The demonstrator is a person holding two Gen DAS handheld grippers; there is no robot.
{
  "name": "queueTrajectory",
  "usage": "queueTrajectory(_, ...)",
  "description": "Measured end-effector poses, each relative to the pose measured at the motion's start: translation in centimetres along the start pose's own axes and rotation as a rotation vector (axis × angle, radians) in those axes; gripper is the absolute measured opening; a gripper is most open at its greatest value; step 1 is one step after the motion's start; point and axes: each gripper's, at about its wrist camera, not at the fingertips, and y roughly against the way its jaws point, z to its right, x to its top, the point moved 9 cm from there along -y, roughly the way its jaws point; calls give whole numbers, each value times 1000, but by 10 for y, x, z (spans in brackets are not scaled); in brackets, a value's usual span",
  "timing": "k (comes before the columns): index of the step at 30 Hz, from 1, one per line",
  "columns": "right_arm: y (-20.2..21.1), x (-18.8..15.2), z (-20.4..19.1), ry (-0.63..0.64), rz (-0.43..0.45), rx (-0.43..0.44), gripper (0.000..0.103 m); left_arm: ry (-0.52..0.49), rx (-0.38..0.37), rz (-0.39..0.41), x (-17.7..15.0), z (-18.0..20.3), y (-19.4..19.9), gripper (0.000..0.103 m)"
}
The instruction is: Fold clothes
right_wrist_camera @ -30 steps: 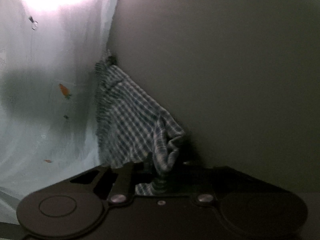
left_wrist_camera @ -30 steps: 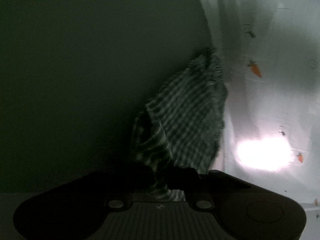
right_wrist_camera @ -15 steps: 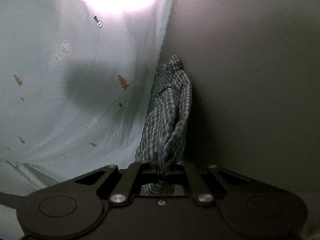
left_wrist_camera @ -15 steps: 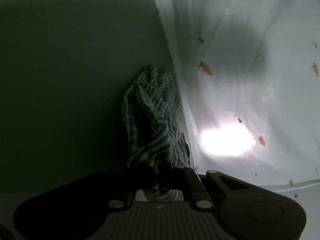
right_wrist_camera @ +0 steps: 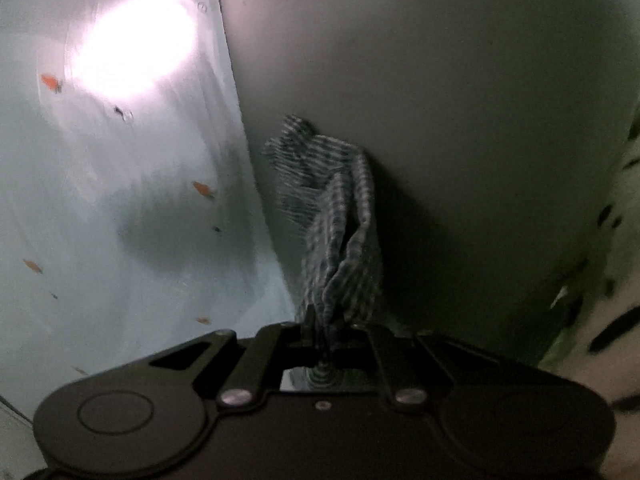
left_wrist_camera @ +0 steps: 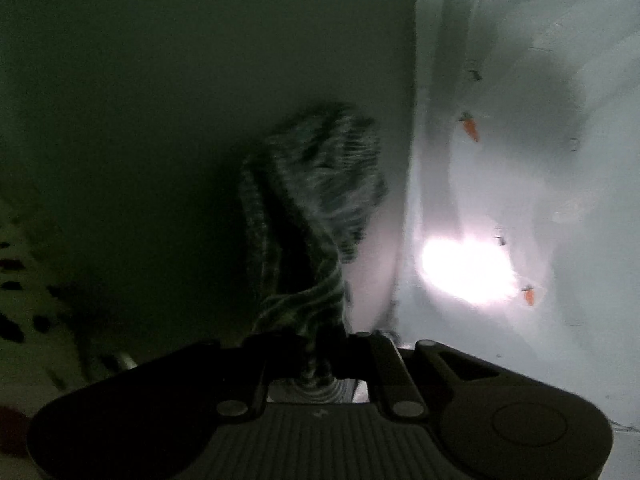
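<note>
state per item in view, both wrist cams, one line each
left gripper: jaws opening a little, checked fabric between them
right gripper: shut on the checked fabric
checked garment: bunched, blurred, lifted, pinched at both grippers
grey cloth: a broad plain sheet behind the checked garment
carrot-print sheet: spread out, wrinkled, with a bright glare spot

checked cloth (left_wrist_camera: 316, 200) hangs before each hand-held gripper, apparently beside the sheet (left_wrist_camera: 520, 160).
</note>
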Motion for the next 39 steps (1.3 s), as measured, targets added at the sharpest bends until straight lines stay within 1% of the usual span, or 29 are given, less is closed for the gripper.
queueTrajectory(3, -13, 6, -17, -13, 8, 37, 5, 28, -46, 2, 11, 20, -11, 15)
queueTrajectory(7, -40, 18, -43, -48, 3, 80, 5, 62, -107, 7, 29, 48, -28, 21)
queueTrajectory(9, -52, 26, -55, -62, 3, 99, 5, 67, -127, 14, 41, 63, -41, 22)
queueTrajectory(13, -81, 43, -73, -72, 4, 109, 6, 88, -134, 27, 64, 84, -69, 22)
queueTrajectory(18, -118, 73, -95, -75, 21, 95, 6, 95, -131, 41, 94, 110, -110, 22)
queueTrajectory(19, -126, 79, -99, -77, 24, 93, 6, 84, -125, 42, 101, 114, -118, 25)
queueTrajectory(20, -134, 85, -103, -79, 27, 91, 7, 70, -116, 45, 108, 118, -126, 28)
queueTrajectory(21, -143, 92, -107, -78, 27, 90, 10, 48, -113, 58, 118, 124, -135, 39)
queueTrajectory(22, -154, 100, -110, -71, 25, 88, 11, 0, -127, 85, 128, 132, -142, 60)
queueTrajectory(23, -164, 109, -115, -50, 31, 83, 16, -65, -143, 123, 139, 142, -148, 72)
queueTrajectory(24, -175, 118, -121, -21, 42, 77, 29, -115, -139, 155, 146, 148, -150, 88)
queueTrajectory(26, -187, 131, -137, 107, 78, 63, 46, -226, -126, 210, 157, 164, -155, 88)
queueTrajectory(27, -189, 134, -147, 198, 99, 48, 47, -289, -111, 235, 161, 172, -156, 88)
queueTrajectory(28, -191, 135, -158, 299, 122, 30, 48, -366, -78, 262, 161, 179, -158, 88)
queueTrajectory(29, -192, 136, -169, 401, 144, 11, 52, -450, -36, 291, 160, 185, -159, 88)
queueTrajectory(30, -192, 133, -180, 532, 172, -17, 57, -556, 28, 325, 156, 189, -160, 88)
queueTrajectory(31, -191, 126, -187, 680, 204, -66, 58, -660, 94, 357, 152, 192, -161, 88)
queueTrajectory(33, -192, 109, -195, 975, 271, -182, 70, -878, 249, 411, 137, 189, -169, 88)
queueTrajectory(35, -197, 83, -192, 1263, 326, -281, 70, -1055, 395, 450, 120, 180, -183, 88)
queueTrajectory(36, -202, 70, -187, 1379, 342, -305, 69, -1133, 462, 463, 113, 174, -190, 88)
queueTrajectory(37, -206, 57, -181, 1479, 353, -315, 66, -1182, 500, 460, 107, 166, -198, 88)
queueTrajectory(39, -220, 35, -168, 1638, 347, -321, 47, -1228, 527, 464, 99, 152, -210, 88)
